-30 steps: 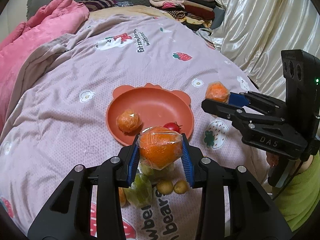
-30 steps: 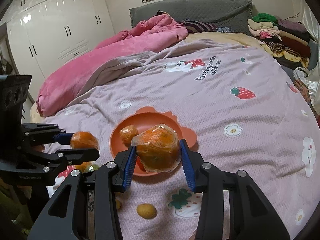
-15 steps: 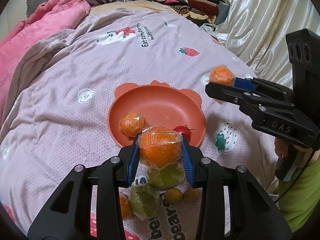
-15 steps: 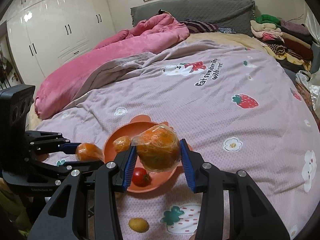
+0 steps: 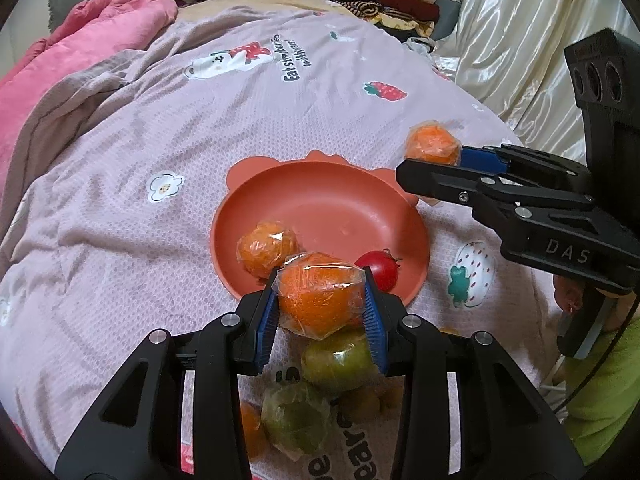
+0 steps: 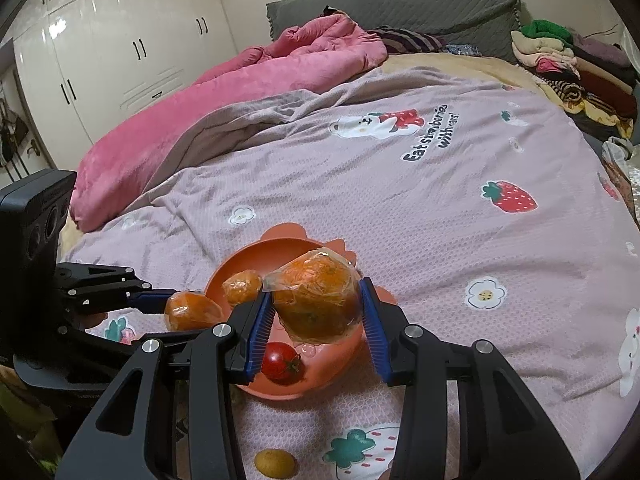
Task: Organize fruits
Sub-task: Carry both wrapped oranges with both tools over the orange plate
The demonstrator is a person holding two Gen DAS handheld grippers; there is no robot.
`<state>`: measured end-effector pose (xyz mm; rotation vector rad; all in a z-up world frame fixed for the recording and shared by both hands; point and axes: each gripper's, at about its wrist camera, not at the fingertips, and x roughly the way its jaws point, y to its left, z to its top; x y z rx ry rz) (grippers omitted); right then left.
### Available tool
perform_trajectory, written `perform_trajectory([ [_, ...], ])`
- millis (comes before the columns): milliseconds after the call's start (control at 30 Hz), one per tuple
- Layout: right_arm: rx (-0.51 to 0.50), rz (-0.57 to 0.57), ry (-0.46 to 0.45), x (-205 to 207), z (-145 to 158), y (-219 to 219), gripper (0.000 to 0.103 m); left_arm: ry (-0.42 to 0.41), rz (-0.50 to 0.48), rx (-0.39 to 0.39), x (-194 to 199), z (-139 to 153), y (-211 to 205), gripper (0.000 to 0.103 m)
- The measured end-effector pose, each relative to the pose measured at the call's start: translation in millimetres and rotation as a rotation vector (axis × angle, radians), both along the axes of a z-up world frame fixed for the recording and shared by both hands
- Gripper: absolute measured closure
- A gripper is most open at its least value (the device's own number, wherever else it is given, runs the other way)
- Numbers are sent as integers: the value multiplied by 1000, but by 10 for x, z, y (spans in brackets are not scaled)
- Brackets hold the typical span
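Note:
An orange-red plate [image 5: 340,208] [image 6: 288,250] lies on the bedspread with a wrapped orange [image 5: 266,248] [image 6: 242,287] and a red tomato [image 5: 380,268] [image 6: 281,362] in it. My left gripper [image 5: 322,312] [image 6: 188,312] is shut on a plastic-wrapped orange [image 5: 320,298] [image 6: 192,311], hovering at the plate's near rim. My right gripper [image 6: 316,318] [image 5: 434,160] is shut on another wrapped orange [image 6: 318,300] [image 5: 432,145], held above the plate's right side.
Wrapped green fruits [image 5: 336,358] and small yellow-brown fruits [image 6: 275,463] lie on the bedspread near me. A pink quilt [image 6: 240,92] is bunched at the far left, folded clothes [image 6: 568,60] are stacked at the far right, and a satin curtain [image 5: 520,40] hangs beside the bed.
Both grippers have come closer to the plate with their oranges; the plate looks larger and nearer, and the tomato has come into sight in the right wrist view.

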<state>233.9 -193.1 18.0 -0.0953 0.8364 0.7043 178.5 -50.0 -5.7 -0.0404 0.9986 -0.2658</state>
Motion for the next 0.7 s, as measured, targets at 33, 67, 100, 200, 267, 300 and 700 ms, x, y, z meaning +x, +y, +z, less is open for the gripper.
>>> perform_trajectory([
  [33,-1,1,1,6,-7,3,63,1,-1,0,5,-14,-1,73],
  [67,-3,3,2,13,-14,11,63,5,-2,0,13,-30,-1,73],
  [100,-5,3,2,20,-20,15,63,8,-3,-1,23,-47,-1,73],
  [200,-11,2,3,39,-33,34,63,12,-6,-2,42,-82,-2,73],
  [267,-16,2,5,46,-46,46,62,12,-4,0,53,-100,3,73],
  [300,-18,2,6,53,-56,54,62,14,-3,0,60,-111,9,73],
  [700,-41,8,28,83,-174,99,62,32,10,0,121,-230,74,73],
])
